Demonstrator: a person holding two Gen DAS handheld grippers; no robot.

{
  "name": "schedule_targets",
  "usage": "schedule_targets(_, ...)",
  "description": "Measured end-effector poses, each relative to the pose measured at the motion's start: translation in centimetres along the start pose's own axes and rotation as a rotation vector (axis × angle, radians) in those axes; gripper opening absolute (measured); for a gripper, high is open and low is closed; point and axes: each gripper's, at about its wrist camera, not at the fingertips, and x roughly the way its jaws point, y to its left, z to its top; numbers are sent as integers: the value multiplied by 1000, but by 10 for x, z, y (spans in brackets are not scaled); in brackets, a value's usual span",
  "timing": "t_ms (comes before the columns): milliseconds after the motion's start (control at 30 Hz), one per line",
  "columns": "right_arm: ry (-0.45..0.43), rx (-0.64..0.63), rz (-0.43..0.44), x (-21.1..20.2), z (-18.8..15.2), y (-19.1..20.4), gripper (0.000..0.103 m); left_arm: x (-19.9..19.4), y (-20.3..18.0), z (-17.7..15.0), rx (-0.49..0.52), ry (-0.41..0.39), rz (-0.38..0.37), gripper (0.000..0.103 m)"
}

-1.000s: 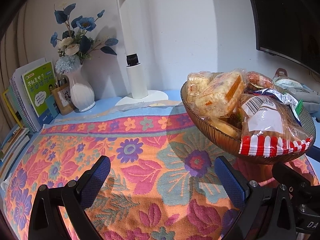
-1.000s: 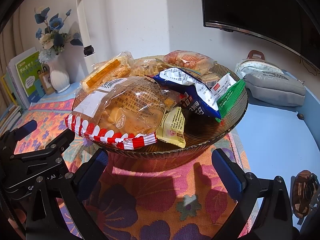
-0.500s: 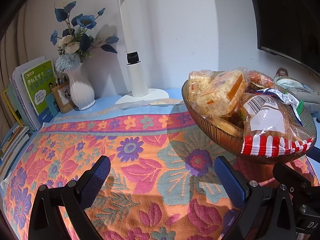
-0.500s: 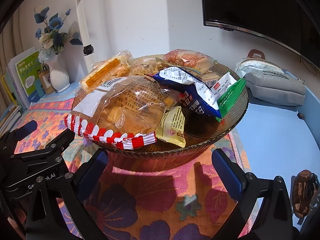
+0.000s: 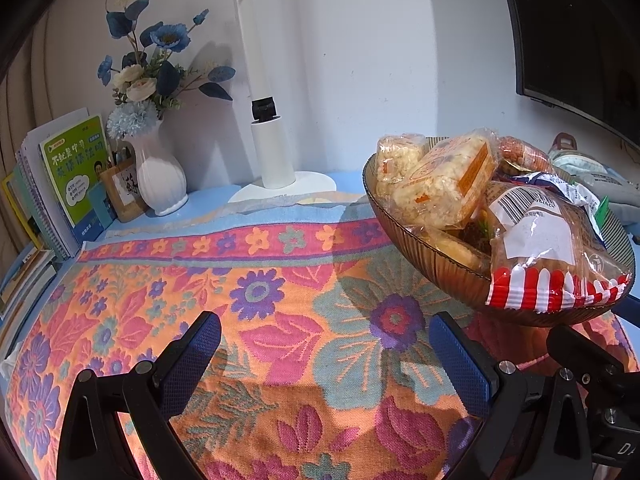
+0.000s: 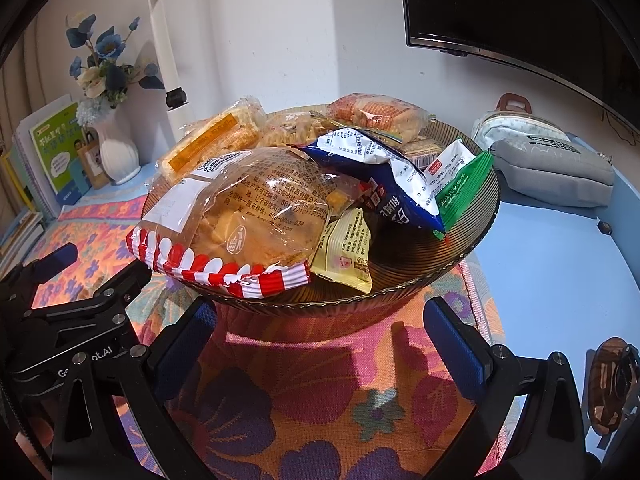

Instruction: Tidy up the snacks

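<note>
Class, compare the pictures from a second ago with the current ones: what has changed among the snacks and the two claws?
Nothing has visibly changed. Both claws, left and right, remain open and empty, and the snacks still lie piled in the brown bowl on the floral cloth.

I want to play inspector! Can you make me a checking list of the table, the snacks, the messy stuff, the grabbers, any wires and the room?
Surface: flowered cloth over a blue table.
Job's things: brown bowl heaped with snack packets; striped bread bag hangs over the rim.
Clutter: vase, books, lamp, gray pouch.
Grippers: left gripper and right gripper open, empty.
Cables: nothing seen.
Surroundings: white wall, dark screen.
</note>
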Motion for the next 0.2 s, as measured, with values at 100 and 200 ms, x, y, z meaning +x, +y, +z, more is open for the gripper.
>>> schedule_targets(100, 1, 0, 1, 0, 0, 0, 103, -1, 2, 0, -9, -4, -1, 103)
schedule_targets(200, 2, -1, 2, 0, 0, -2, 103, 0, 2, 0, -11, -3, 1, 103)
